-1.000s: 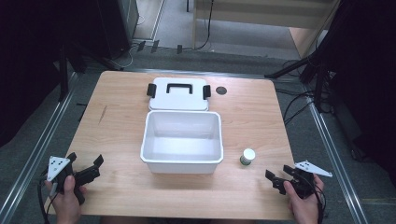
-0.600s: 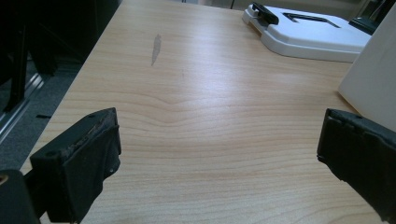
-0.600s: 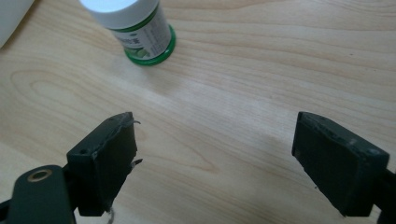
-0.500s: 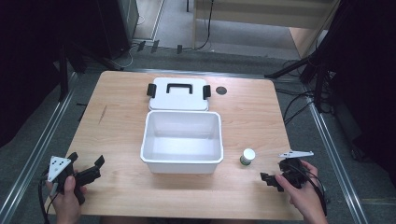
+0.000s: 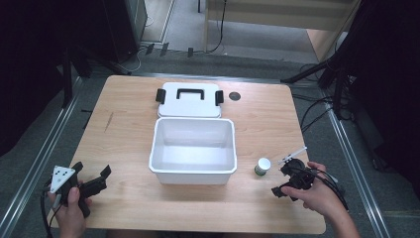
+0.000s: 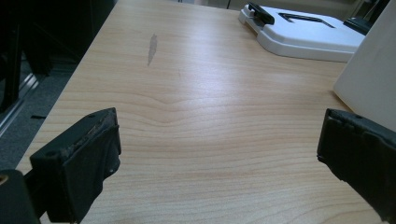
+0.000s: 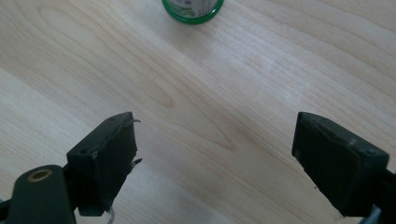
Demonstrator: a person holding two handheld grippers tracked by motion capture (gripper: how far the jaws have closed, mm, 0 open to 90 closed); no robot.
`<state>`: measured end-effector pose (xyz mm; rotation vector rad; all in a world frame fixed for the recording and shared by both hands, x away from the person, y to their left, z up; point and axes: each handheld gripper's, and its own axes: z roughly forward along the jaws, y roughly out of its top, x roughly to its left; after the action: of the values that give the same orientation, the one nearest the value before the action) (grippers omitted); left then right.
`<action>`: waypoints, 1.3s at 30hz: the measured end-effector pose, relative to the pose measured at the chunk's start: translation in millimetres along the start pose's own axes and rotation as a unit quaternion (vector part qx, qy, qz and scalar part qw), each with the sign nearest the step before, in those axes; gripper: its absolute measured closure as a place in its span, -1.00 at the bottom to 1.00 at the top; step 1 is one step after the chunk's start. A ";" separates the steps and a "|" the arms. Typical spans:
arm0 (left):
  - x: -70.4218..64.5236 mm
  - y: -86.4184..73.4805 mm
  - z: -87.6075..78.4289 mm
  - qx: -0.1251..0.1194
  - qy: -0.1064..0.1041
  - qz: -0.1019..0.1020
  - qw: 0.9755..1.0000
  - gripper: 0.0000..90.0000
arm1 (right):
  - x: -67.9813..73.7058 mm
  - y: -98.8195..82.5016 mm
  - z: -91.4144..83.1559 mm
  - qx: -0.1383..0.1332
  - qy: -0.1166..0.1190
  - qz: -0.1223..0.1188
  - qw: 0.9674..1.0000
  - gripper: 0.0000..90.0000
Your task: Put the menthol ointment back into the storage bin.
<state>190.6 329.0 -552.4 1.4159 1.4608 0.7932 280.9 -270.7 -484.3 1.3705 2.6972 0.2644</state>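
Observation:
A white open bin (image 5: pixel 157 151) stands mid-table, with nothing visible inside it. Its white lid (image 5: pixel 189 105) with a black handle and black side clips lies flat just behind it. A small jar (image 5: pixel 263 166) with a white cap and a green base stands right of the bin. My right gripper (image 5: pixel 281 180) is just right of the jar, open and tilted down at the wood. In the right gripper view the jar's green base (image 7: pixel 192 8) is at the top edge, beyond the open gripper (image 7: pixel 215 158). My left gripper (image 5: pixel 92 169) rests open at the front left.
A dark round hole (image 5: pixel 235 95) sits in the tabletop right of the lid. In the left gripper view, the bin's wall (image 6: pixel 373 79) is at the right and the lid (image 6: pixel 308 32) is farther off. Cables and dark stands flank the table.
My right gripper has moved left and a little forward toward the jar and has rolled so its grey plate stands on edge. The left gripper has stayed put.

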 end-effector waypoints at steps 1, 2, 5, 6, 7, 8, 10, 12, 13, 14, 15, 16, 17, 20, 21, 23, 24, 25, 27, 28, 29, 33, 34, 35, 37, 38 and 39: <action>0.1 0.1 0.0 0.001 -0.001 -0.001 1.000 -1.00 | 1.1 1.8 -0.4 0.009 -0.001 -0.004 1.000 -0.68; 0.3 0.1 0.0 0.002 -0.003 -0.002 1.000 -1.00 | 2.0 4.1 -1.0 0.017 -0.007 -0.015 1.000 -0.68; 0.5 0.3 0.3 0.004 -0.006 -0.001 1.000 -1.00 | 3.5 11.3 -4.2 0.029 -0.013 -0.038 0.999 -0.68; 0.6 0.3 0.3 0.005 -0.007 -0.002 1.000 -1.00 | 3.5 13.9 -5.1 0.030 -0.009 -0.037 0.999 -0.68; 0.7 0.3 0.4 0.005 -0.008 -0.003 1.000 -1.00 | 3.9 16.5 -6.0 0.034 -0.006 -0.034 0.999 -0.68; 0.8 0.3 0.4 0.005 -0.008 -0.003 1.000 -1.00 | 4.2 19.5 -6.5 0.036 -0.005 -0.036 0.999 -0.68; 1.2 0.4 0.5 0.005 -0.008 -0.005 1.000 -1.00 | 5.4 23.6 -6.3 0.042 -0.009 -0.040 0.998 -0.65; 1.3 0.3 0.6 0.005 -0.009 -0.005 1.000 -1.00 | 7.3 26.9 -5.2 0.050 -0.011 -0.051 0.997 -0.59; 1.2 0.4 0.6 0.006 -0.009 -0.005 1.000 -1.00 | 8.4 29.4 -4.4 0.058 -0.006 -0.056 0.997 -0.57; 1.0 0.4 0.7 0.006 -0.010 -0.005 1.000 -1.00 | 8.1 31.1 -3.7 0.057 -0.006 -0.062 0.996 -0.54; 0.7 0.4 0.8 0.006 -0.009 -0.004 1.000 -1.00 | 8.3 33.7 -3.5 0.058 -0.005 -0.061 0.996 -0.49; 0.4 0.4 0.9 0.006 -0.009 -0.003 1.000 -1.00 | 7.8 36.2 -2.6 0.056 -0.001 -0.061 0.997 -0.48; 0.4 0.4 0.8 0.006 -0.010 -0.002 1.000 -1.00 | 8.0 39.3 -2.0 0.057 0.006 -0.058 0.997 -0.47; 0.5 0.4 0.9 0.007 -0.011 -0.002 1.000 -1.00 | 7.3 46.7 -0.7 0.056 0.013 -0.057 0.997 -0.45; 0.6 0.5 1.0 0.007 -0.011 -0.002 1.000 -1.00 | 6.5 49.5 -0.7 0.055 0.012 -0.053 0.997 -0.45; 0.7 0.6 1.0 0.008 -0.012 -0.003 1.000 -1.00 | 4.0 55.0 -0.7 0.047 0.012 -0.045 0.998 -0.44; 0.7 0.6 1.1 0.009 -0.012 -0.002 1.000 -1.00 | 3.0 57.7 -1.2 0.045 0.011 -0.038 0.998 -0.44; 0.7 0.6 1.1 0.009 -0.013 -0.002 1.000 -1.00 | 3.0 60.1 -2.0 0.046 0.009 -0.028 0.999 -0.42; 0.5 0.6 1.2 0.009 -0.014 -0.002 1.000 -1.00 | 1.4 63.9 -2.2 0.042 0.006 -0.030 0.999 -0.35; 0.5 0.6 1.2 0.009 -0.014 -0.002 1.000 -1.00 | 1.4 65.7 -2.2 0.043 0.007 -0.024 0.999 -0.33; 0.5 0.6 1.1 0.009 -0.015 -0.002 1.000 -1.00 | 1.4 67.4 -2.0 0.042 0.008 -0.019 0.999 -0.32; 0.8 0.6 1.2 0.009 -0.015 -0.003 1.000 -1.00 | 1.9 74.4 -2.1 0.033 0.002 -0.009 0.999 -0.24; 0.6 0.5 1.2 0.009 -0.015 -0.003 1.000 -1.00 | 1.9 76.1 -2.0 0.031 0.002 -0.006 1.000 -0.23; 0.7 0.6 1.2 0.009 -0.016 -0.003 1.000 -1.00 | 2.4 77.7 -1.8 0.030 0.003 -0.004 1.000 -0.21; 0.6 0.6 1.3 0.010 -0.016 -0.003 1.000 -1.00 | 4.9 81.1 -1.2 0.028 0.007 -0.004 1.000 -0.17; 0.6 0.6 1.3 0.010 -0.016 -0.003 1.000 -1.00 | 6.4 82.7 -0.8 0.031 0.008 -0.003 0.999 -0.16; 0.7 0.6 1.3 0.010 -0.016 -0.004 1.000 -1.00 | 6.9 84.1 0.3 0.030 0.008 -0.008 0.999 -0.12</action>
<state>192.0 329.6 -552.4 1.4312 1.4518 0.7502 343.3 -216.4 -467.8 1.3678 2.7499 0.1956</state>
